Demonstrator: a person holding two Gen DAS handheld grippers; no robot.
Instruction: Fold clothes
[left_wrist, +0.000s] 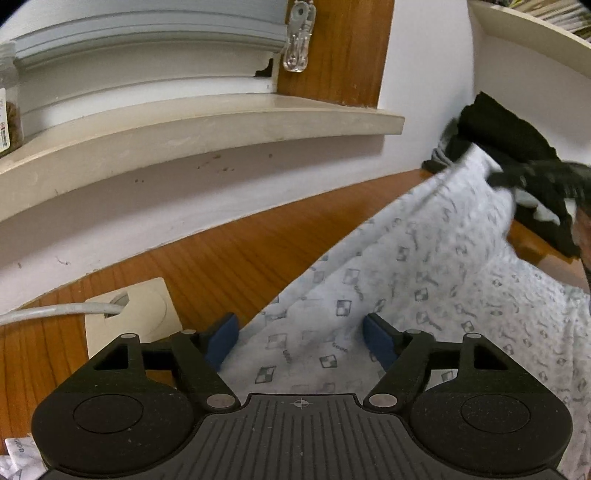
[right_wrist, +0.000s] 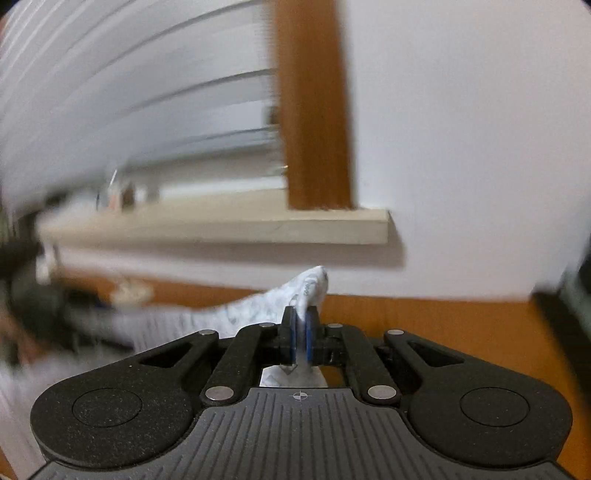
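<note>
A white garment with a small grey print (left_wrist: 424, 280) lies spread on the wooden table (left_wrist: 221, 266), one corner pulled up towards the far right. My left gripper (left_wrist: 301, 334) is open low over its near edge. The blue pads (left_wrist: 223, 338) stand wide apart, with cloth showing between them but not pinched. In the right wrist view my right gripper (right_wrist: 303, 326) is shut on the raised corner of the garment (right_wrist: 295, 291), which sticks up past the pads. That right gripper (left_wrist: 517, 177) also shows blurred in the left wrist view, holding the corner.
A pile of black clothes (left_wrist: 502, 129) sits at the far right against the wall. A cream socket plate (left_wrist: 136, 314) with a white cable (left_wrist: 55, 312) lies on the table at left. A window sill (left_wrist: 184, 125) juts out above the table.
</note>
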